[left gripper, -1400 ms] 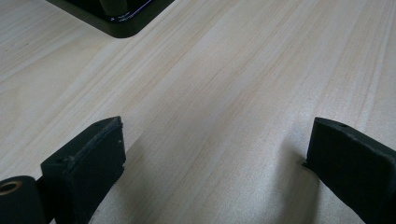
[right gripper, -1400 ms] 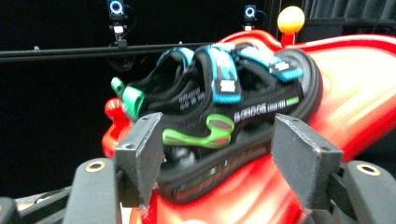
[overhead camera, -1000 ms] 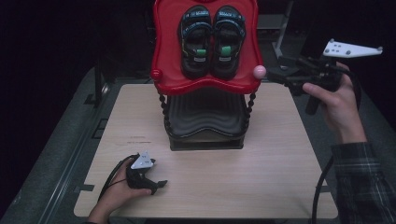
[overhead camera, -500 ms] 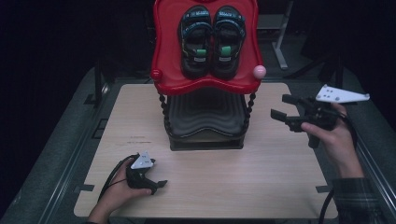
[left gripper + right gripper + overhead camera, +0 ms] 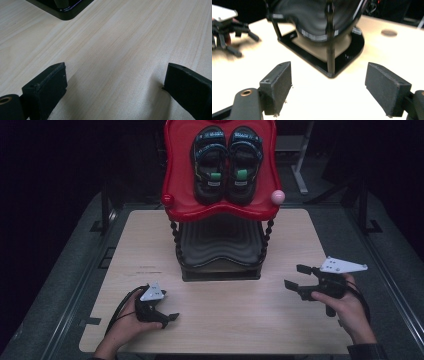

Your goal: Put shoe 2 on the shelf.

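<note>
Sandals (image 5: 227, 162), a dark pair with green tabs, are lying side by side on the red top tray (image 5: 172, 170) of the two-tier stand (image 5: 220, 247), well above and ahead of both tools and touched by neither. Judging by that, the placing looks done: both sandals are sitting flat and paired on the tray, nothing is lying loose on the wooden surface (image 5: 225, 320), and the lower black shelf (image 5: 220, 245) is looking bare as far as the high view shows. Right tool (image 5: 300, 280) is hanging just over the surface to the right of the stand's base, jaws apart with nothing between them, and they have just been opening a little further; in the right gripper view the pads (image 5: 278, 85) are framing the black base plate (image 5: 347, 57) and one beaded post (image 5: 330, 45) ahead of them. Left tool (image 5: 167, 317) is resting low at the near left of the surface, jaws standing wide and empty, with the stand's base corner (image 5: 65, 12) ahead and to its left in the left gripper view. What is left, by my reading, is little beyond parking both hands; whether another pair is meant for the lower shelf cannot be told from here.
</note>
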`<state>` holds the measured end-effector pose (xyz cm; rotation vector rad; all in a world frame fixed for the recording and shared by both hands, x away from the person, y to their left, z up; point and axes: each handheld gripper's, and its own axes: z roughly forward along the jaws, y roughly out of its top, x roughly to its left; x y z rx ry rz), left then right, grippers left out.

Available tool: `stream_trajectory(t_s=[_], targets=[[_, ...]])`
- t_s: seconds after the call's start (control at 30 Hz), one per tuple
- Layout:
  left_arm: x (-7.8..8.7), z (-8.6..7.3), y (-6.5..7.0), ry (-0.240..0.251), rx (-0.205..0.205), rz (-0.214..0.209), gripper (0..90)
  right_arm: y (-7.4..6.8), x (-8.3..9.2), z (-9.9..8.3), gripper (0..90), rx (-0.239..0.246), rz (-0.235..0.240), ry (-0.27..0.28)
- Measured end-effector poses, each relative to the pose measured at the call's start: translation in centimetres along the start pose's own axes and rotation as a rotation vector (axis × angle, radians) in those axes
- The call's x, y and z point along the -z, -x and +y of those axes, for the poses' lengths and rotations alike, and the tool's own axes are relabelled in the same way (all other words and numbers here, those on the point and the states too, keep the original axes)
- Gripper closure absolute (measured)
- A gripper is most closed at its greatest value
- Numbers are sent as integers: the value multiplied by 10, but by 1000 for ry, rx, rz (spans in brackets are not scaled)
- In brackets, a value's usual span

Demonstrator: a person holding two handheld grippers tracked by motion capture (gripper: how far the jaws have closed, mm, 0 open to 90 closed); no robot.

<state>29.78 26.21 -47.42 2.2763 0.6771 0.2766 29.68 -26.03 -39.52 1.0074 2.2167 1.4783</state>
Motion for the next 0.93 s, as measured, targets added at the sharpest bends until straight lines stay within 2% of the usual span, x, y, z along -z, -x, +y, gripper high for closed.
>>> stream_trajectory(t_s=[0.2, 0.4, 0.57, 0.7, 0.73, 0.93], targets=[[0, 0, 0, 0, 0, 0, 35, -1, -6, -33, 209, -18, -16, -86], [0, 0, 0, 2, 1, 1, 35, -2, -16, -62, 202, 5, -43, -217], [0, 0, 0, 1, 0, 1, 35, -2, -20, -73, 193, 26, -60, -275], [0, 0, 0, 2, 0, 1, 35, -2, -25, -80, 165, 61, -77, -328], [0, 0, 0, 2, 1, 1, 35, -3, -26, -81, 164, 73, -81, -316], [0, 0, 0, 2, 3, 4, 36, -6, -27, -82, 134, 60, -107, -307]])
